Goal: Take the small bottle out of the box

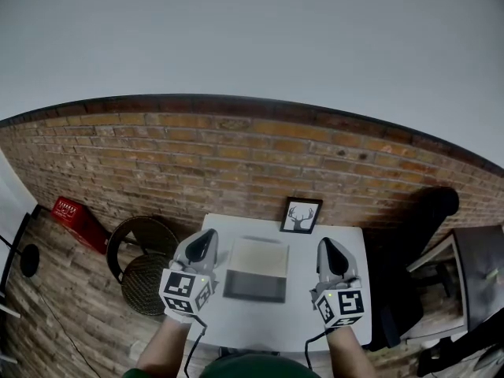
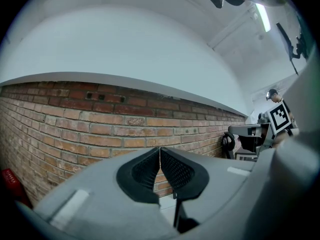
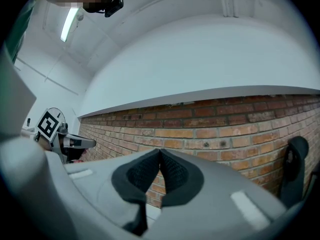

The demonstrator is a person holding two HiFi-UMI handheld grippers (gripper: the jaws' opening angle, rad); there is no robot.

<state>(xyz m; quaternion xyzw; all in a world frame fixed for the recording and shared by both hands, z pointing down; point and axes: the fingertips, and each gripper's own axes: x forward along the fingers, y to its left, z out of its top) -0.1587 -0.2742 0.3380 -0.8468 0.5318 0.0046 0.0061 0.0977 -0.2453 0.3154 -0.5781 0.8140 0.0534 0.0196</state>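
1. Red crate [image 1: 71, 211] and wicker basket [image 1: 146, 282]: both sit on the floor, well out to the left of the left claw. They have no evident part in the task.
2. Left claw [image 1: 202, 241]: it is held level over the left edge of the counter [image 1: 295, 325] and points toward the brick wall. The left gripper view shows its two ribbed pads pressed together with nothing between them.
3. Box [image 1: 256, 270]: it lies on the counter between the two claws, just right of the left claw and just left of the right claw.
   - Appearance: flat and rectangular, with a pale panel on the far side and a darker grey panel on the near side.
   - Whether the pale panel is a raised lid cannot be settled at this size.
4. Small bottle: no view shows it, either inside the box or on the counter, so its position cannot be told.
5. Framed picture [image 1: 302, 215]: it stands upright at the back of the counter, ahead of the right claw and slightly to its left.
6. Right claw [image 1: 327, 246]: it is held level and mirrors the left claw. Its pads are closed on each other and it carries nothing.
7. Judgement: the symmetrical stance on either side of the box probably keeps the box within equal reach of both claws.
8. Black chair [image 1: 429, 211]: it stands well to the right of the right claw.
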